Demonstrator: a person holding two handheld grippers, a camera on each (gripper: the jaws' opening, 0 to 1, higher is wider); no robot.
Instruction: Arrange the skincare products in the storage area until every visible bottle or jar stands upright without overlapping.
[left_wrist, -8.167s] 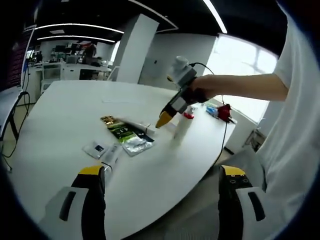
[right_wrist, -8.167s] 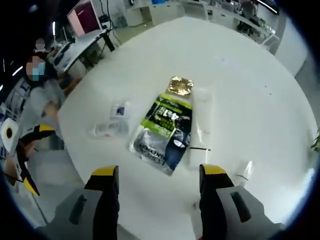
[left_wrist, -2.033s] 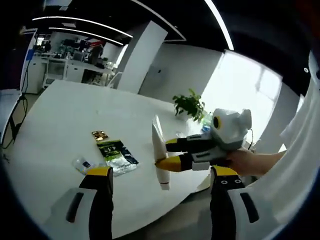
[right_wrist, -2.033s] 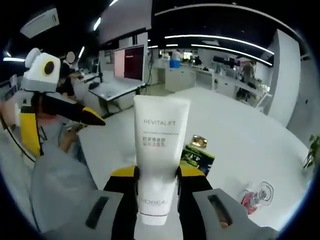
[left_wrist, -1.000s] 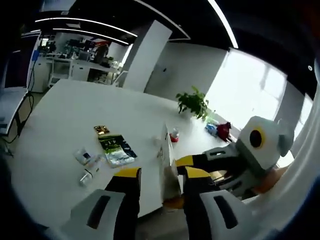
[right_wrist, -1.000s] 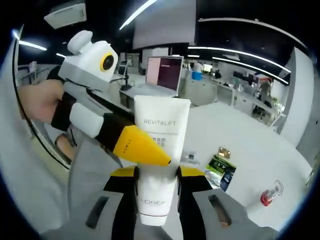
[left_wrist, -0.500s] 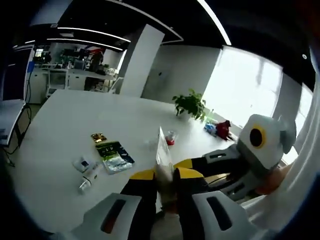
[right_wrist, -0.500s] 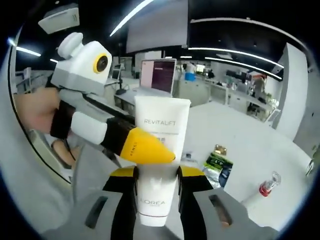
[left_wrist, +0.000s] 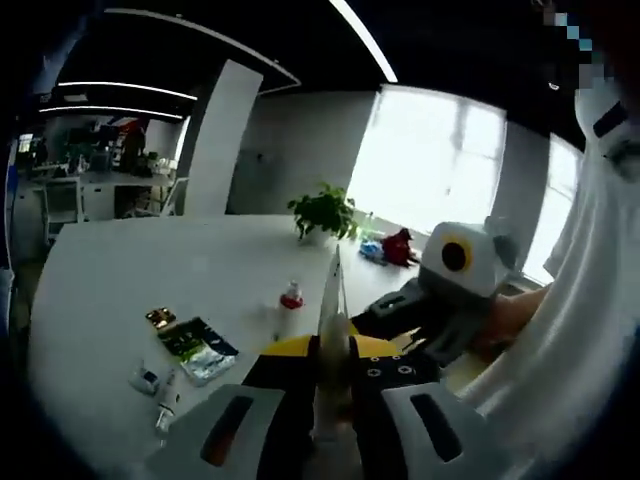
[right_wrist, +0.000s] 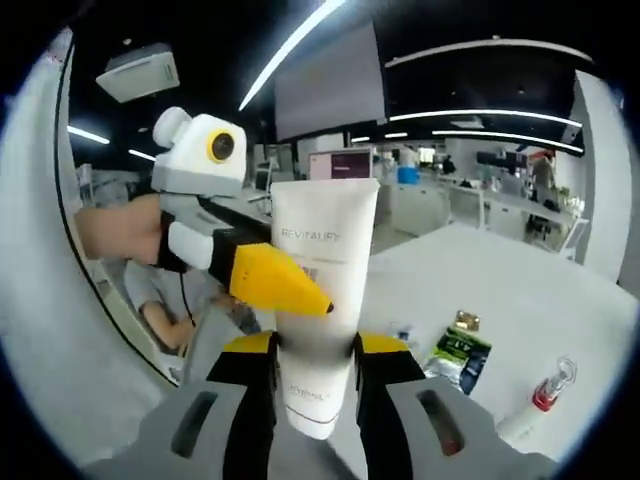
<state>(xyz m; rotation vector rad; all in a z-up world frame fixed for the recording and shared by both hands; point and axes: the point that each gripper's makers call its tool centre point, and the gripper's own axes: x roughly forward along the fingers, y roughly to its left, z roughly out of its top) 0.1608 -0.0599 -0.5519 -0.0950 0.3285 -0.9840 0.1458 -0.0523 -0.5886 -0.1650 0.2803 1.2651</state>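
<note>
A white tube marked REVITALIFT (right_wrist: 322, 300) is held up in the air above the white table (right_wrist: 520, 300). My right gripper (right_wrist: 315, 345) is shut on its lower part. My left gripper (right_wrist: 290, 290) comes in from the left, one yellow finger lying across the tube's front. In the left gripper view the tube (left_wrist: 330, 310) is edge-on, with my left gripper (left_wrist: 332, 350) shut on it and the right gripper (left_wrist: 400, 310) holding it from the right. A small clear bottle with a red cap (left_wrist: 290, 300) stands on the table (left_wrist: 120, 280).
A green sachet (left_wrist: 200, 345), a gold sachet (left_wrist: 160, 318) and small packets (left_wrist: 145, 378) lie flat on the table's near left. A potted plant (left_wrist: 322, 210) and red items stand at the far edge. A person sits behind the left gripper (right_wrist: 160, 300).
The right gripper lifted the tube off the table. The left gripper then closed on it. In the last half second both views tilted up and the tube leaned slightly.
</note>
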